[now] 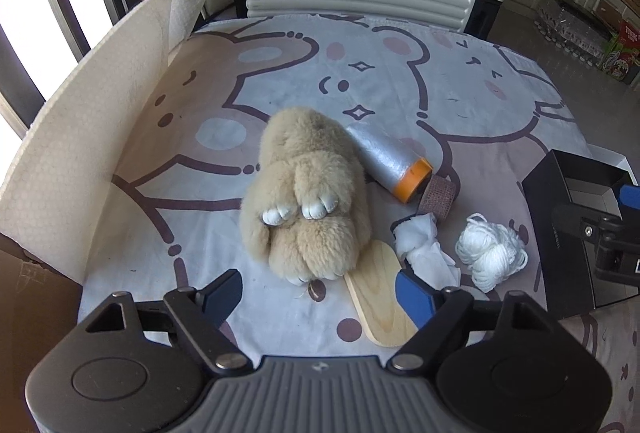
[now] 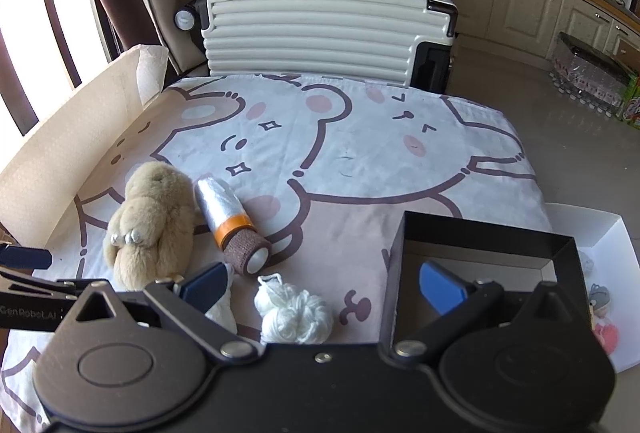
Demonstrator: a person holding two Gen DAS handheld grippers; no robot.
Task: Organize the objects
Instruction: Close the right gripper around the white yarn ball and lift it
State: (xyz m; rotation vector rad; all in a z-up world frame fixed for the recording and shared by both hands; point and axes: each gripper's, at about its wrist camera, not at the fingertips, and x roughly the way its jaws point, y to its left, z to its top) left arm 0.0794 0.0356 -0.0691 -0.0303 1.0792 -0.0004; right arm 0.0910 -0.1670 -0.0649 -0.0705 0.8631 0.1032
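A beige plush bunny [image 1: 308, 193] lies on the cartoon-print tablecloth [image 1: 280, 81], its lower end just ahead of my left gripper [image 1: 318, 297], which is open and holds nothing. A wooden paddle [image 1: 380, 297] lies by the gripper's right finger. Beside the bunny are a silver roll with an orange end [image 1: 390, 161], a brown bandage roll [image 1: 438, 195], a white cloth [image 1: 424, 249] and white yarn [image 1: 490, 251]. My right gripper [image 2: 323, 287] stands open above the yarn [image 2: 294, 315], not touching it. Its right finger hangs over the open black box [image 2: 480, 233].
A white ribbed suitcase [image 2: 320, 37] stands behind the table's far edge. A paper-towel-covered wall [image 1: 92, 137] rises along the left side. A white tray [image 2: 604, 245] with small toys sits right of the black box. Cabinets and floor lie to the right.
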